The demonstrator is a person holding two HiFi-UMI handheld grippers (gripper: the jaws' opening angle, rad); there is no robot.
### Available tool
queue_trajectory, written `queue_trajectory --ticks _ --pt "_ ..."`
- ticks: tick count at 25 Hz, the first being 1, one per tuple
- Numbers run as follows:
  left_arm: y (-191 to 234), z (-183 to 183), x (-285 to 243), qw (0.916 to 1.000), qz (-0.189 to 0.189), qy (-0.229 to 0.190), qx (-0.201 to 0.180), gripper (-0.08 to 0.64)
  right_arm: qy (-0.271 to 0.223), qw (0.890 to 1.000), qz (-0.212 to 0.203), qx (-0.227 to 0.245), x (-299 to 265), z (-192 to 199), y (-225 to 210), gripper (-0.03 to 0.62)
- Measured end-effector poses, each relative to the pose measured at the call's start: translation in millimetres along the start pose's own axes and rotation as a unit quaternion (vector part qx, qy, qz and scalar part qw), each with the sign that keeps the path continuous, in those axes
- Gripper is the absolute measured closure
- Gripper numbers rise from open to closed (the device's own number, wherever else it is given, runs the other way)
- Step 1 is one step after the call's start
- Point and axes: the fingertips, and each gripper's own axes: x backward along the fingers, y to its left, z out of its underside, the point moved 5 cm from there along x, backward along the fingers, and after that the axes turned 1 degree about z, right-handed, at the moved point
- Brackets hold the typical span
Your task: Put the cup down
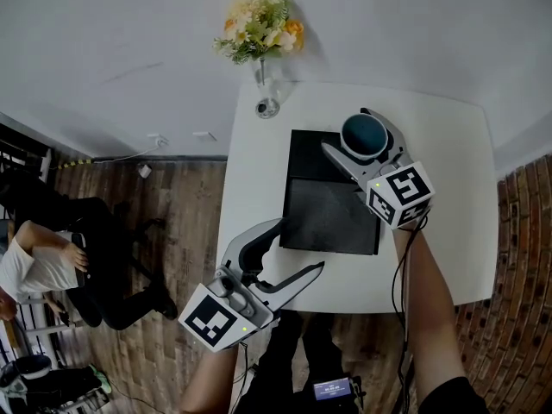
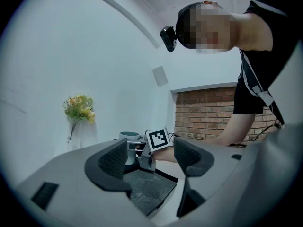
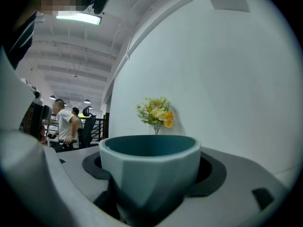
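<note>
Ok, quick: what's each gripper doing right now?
Left gripper: open, nothing between its jaws.
Right gripper: closed on the teal faceted cup.

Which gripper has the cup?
The right gripper, shut on the teal cup at the black mat's far corner; the left gripper is open and empty.
</note>
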Motion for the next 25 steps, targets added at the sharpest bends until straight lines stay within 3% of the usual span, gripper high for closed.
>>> queue_trajectory --ticks 15,19,25 --pt "-0.5 -4.2 0.9 1.0000 0.006 -0.003 0.001 0.245 0.027 1.000 0.012 -0.007 7.6 7.7 2.6 0.167" --pt "-0.3 -6.5 2.4 0.9999 0.004 -0.010 0.006 0.246 0.026 1.000 0.013 -0.008 8.7 6.7 4.0 0.118" --pt "-3.5 -11.7 6.0 0.9999 0.005 -0.013 0.000 0.245 0.019 0.999 0.031 -0.011 13.4 2.4 2.3 0.101"
